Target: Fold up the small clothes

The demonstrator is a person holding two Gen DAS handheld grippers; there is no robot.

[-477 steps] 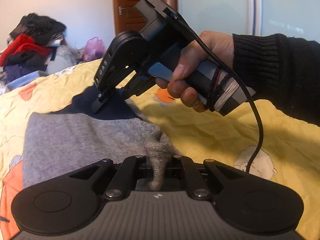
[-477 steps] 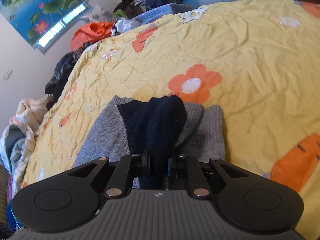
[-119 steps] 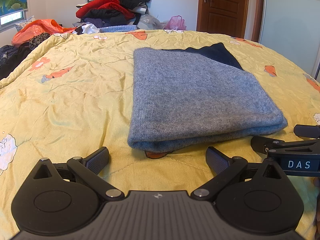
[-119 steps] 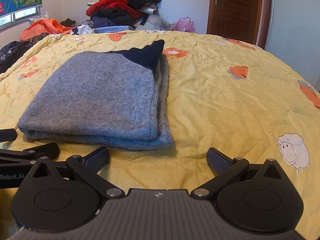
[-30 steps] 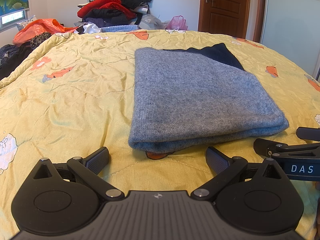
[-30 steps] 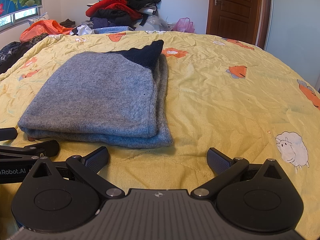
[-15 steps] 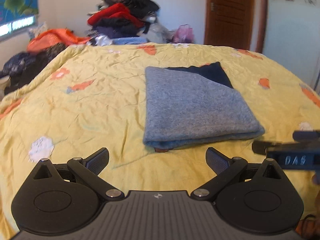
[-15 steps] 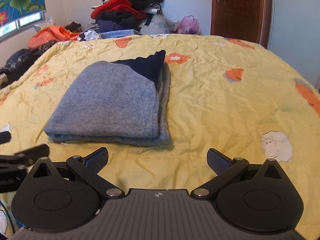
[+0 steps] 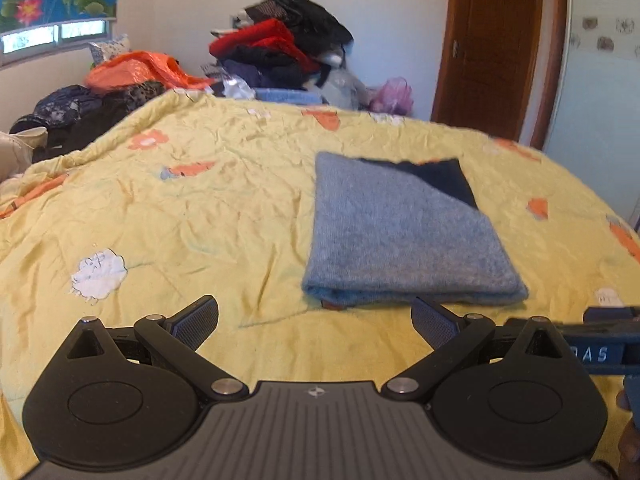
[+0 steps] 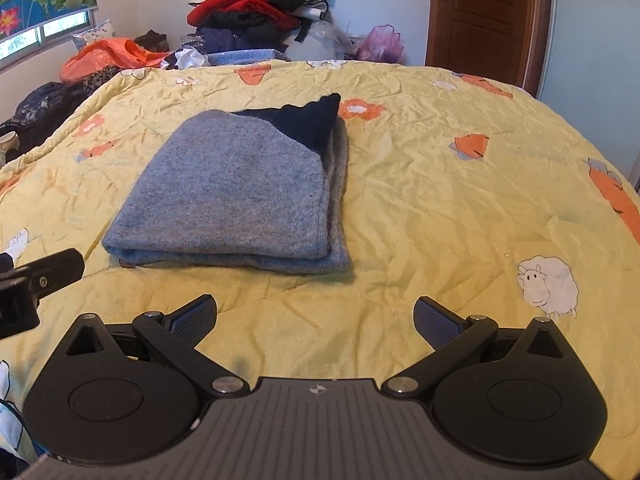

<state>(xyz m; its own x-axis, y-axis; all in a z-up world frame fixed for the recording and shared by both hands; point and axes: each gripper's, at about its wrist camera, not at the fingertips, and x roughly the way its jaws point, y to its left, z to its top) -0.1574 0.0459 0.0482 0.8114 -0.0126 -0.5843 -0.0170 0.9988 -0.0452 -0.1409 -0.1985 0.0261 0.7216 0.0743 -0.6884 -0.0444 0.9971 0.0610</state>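
Note:
A grey knitted garment (image 9: 404,232) (image 10: 236,188) with a dark navy part (image 10: 310,124) at its far corner lies folded into a flat rectangle on the yellow bedspread (image 9: 180,216) (image 10: 440,208). My left gripper (image 9: 315,320) hovers open, short of the garment's near edge, with nothing between its fingers. My right gripper (image 10: 316,318) is open too, back from the garment's near right corner. In the left wrist view the right gripper's side shows at the right edge; in the right wrist view part of the left gripper shows at the left edge.
A heap of red and black clothes (image 9: 280,52) (image 10: 256,8) is piled beyond the bed's far end, with an orange item (image 10: 108,56) to its left. A brown door (image 10: 484,16) stands at the back right. Wide bare bedspread lies right of the garment.
Both grippers have drawn back and risen from the folded garment, which now looks smaller and farther off. The garment itself has not moved; both grippers stay open.

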